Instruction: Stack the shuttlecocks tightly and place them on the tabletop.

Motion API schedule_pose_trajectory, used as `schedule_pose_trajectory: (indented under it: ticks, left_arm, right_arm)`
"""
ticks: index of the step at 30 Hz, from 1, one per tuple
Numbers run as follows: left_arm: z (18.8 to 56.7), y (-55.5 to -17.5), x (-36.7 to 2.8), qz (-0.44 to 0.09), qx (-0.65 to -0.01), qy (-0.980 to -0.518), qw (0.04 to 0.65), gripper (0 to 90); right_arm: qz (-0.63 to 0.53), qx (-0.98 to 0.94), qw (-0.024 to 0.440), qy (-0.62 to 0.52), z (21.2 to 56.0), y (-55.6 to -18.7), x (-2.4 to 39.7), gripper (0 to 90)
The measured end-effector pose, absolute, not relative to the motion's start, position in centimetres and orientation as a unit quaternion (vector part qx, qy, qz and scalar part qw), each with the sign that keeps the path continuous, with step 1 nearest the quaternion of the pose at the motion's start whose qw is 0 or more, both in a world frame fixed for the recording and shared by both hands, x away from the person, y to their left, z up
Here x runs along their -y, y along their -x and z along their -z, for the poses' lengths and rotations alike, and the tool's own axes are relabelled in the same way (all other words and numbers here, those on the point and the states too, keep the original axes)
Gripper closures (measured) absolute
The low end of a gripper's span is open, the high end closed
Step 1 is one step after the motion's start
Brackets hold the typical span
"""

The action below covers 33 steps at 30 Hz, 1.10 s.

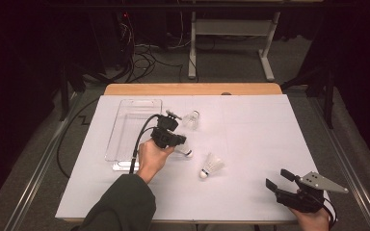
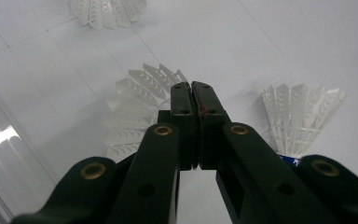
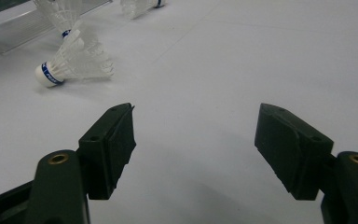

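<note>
My left gripper (image 1: 179, 140) sits left of the table's centre with a hand around it. In the left gripper view its jaws (image 2: 193, 86) are pressed together at the feather rim of a white shuttlecock (image 2: 135, 105), which lies on the white sheet under the tips (image 1: 185, 152). A second shuttlecock (image 1: 213, 166) with a blue-banded cork lies to the right (image 2: 303, 116), and a third (image 1: 191, 119) lies farther back. My right gripper (image 1: 277, 178) rests near the front right corner. Its jaws (image 3: 196, 126) stand wide apart with nothing between them.
A clear plastic tray (image 1: 125, 144) sits left of the left gripper on the white sheet (image 1: 260, 134), and the right gripper view catches its edge (image 3: 9, 30). Beyond the table's wooden far edge (image 1: 192, 89) there are cables and a desk frame on the floor.
</note>
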State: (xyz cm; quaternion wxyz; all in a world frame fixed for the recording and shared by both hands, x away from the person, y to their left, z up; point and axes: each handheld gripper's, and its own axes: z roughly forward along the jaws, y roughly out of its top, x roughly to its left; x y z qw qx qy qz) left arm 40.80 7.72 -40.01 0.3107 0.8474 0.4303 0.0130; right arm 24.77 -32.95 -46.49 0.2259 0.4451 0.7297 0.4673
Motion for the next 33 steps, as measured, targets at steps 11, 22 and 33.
schedule_pose_trajectory:
  ticks: [11, 22, 33]
  left_arm:
    - [39.6, -40.7, -8.2, -0.031, -0.423, -0.852, 0.307, 88.7]
    - [39.3, -41.0, -9.0, -0.043, -0.429, -0.849, 0.306, 88.9]
    - [38.4, -41.6, -9.0, -0.072, -0.428, -0.851, 0.296, 88.9]
  right_arm:
    - [-0.467, -0.73, 0.228, -0.444, 46.5, -24.8, 32.9, 29.1]
    - [-0.467, -0.729, 0.227, -0.446, 46.5, -24.8, 32.9, 29.1]
    - [-0.466, -0.729, 0.227, -0.446, 46.5, -24.8, 32.9, 29.1]
